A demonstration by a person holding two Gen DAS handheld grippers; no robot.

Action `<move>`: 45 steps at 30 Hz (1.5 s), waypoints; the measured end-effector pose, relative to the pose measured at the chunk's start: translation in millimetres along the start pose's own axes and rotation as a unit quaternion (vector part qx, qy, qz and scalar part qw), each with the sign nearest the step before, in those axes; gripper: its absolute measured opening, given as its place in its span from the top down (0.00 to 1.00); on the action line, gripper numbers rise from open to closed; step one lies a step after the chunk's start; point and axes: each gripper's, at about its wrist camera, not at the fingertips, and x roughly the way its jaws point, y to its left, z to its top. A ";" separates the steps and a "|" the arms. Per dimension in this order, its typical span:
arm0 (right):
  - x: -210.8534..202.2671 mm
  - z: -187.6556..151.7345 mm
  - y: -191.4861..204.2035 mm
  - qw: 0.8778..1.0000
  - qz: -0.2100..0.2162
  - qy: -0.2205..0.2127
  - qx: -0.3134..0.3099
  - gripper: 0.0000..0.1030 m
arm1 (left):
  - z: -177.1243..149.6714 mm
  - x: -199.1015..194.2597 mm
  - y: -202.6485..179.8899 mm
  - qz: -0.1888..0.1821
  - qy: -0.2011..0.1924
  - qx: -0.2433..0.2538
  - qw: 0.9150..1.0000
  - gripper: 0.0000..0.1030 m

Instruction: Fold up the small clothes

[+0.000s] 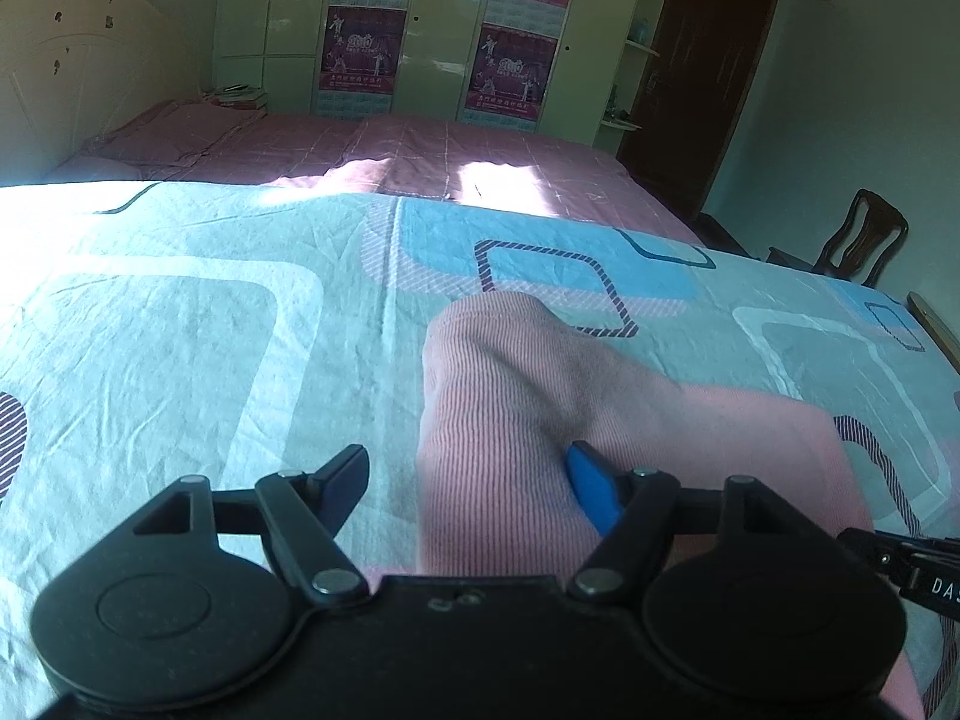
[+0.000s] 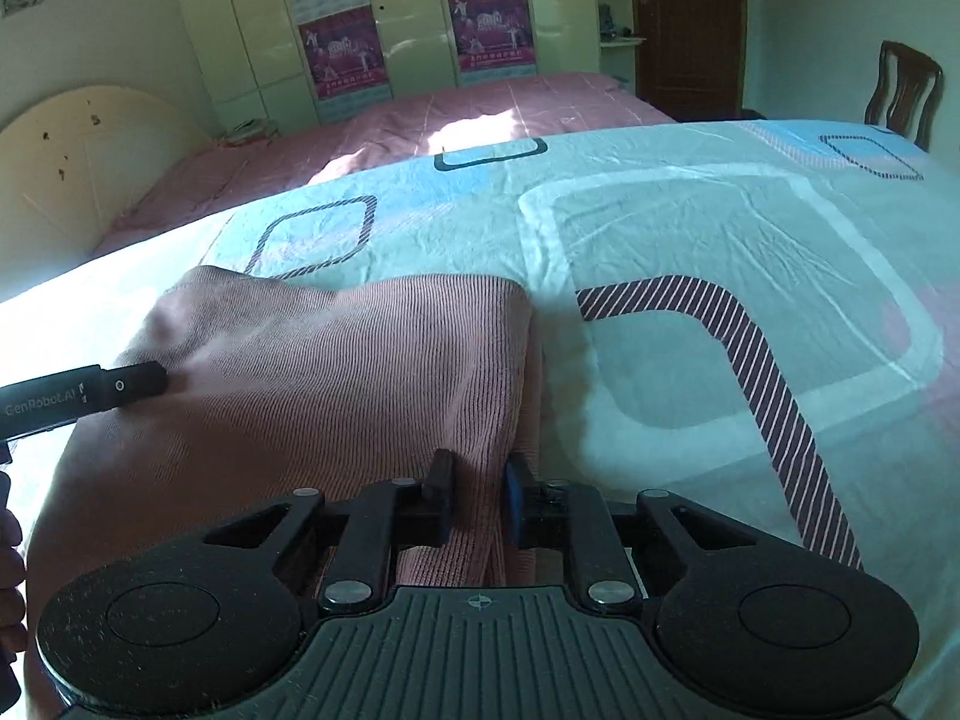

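A pink ribbed garment (image 2: 336,372) lies on the patterned bedsheet (image 2: 750,252), already doubled over into a thick pad, and both tongs work its near side. The right tongs (image 2: 478,495) are clenched on the garment's right edge, a raised ridge of cloth pinched between the 2 fingers just ahead of the camera; holding that edge probably keeps the layers from sliding while the fold is squared. The left tongs (image 1: 468,483) stand released, fingers wide apart, with the garment's left border running between them: the blue finger (image 1: 591,492) rests on the cloth and the black one (image 1: 342,480) hangs over bare sheet to its left. That spread suggests a press or a fresh grip on this side (which one I cannot tell). From the right camera the left tongs' finger shows pushing into the cloth, well left of the right tongs, denting it there.
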 end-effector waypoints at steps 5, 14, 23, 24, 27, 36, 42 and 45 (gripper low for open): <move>0.4 -3.1 -6.2 1.000 -0.016 0.000 -0.023 0.98 | -4.7 -20.6 0.8 -0.006 -0.010 0.003 1.000 0.30; -71.3 -25.7 -23.6 0.997 0.072 0.003 0.032 0.96 | -39.9 -76.1 24.0 -0.025 0.012 -0.009 1.000 0.28; -81.4 -72.7 -6.7 0.995 0.077 0.054 0.012 0.88 | -76.8 -91.2 25.2 -0.043 0.054 -0.013 0.998 0.30; -82.6 -73.2 -6.5 0.996 0.072 0.049 0.008 0.88 | -79.3 -89.3 24.9 -0.045 0.058 -0.016 0.997 0.30; -83.3 -74.0 -7.0 0.997 0.067 0.048 -0.007 0.88 | -84.1 -87.9 23.5 -0.043 0.057 -0.016 0.997 0.31; -75.9 -79.9 -21.5 0.997 0.035 0.065 -0.017 0.94 | -92.0 -88.3 4.9 -0.060 0.067 -0.007 0.996 0.54; -102.5 -60.2 -25.0 0.998 0.053 0.036 0.014 0.84 | -81.5 -98.9 10.9 -0.051 0.072 -0.009 0.996 0.41; -112.2 -42.2 -14.5 0.998 0.058 -0.014 0.010 0.64 | -73.5 -106.7 11.8 -0.052 0.047 -0.012 0.997 0.42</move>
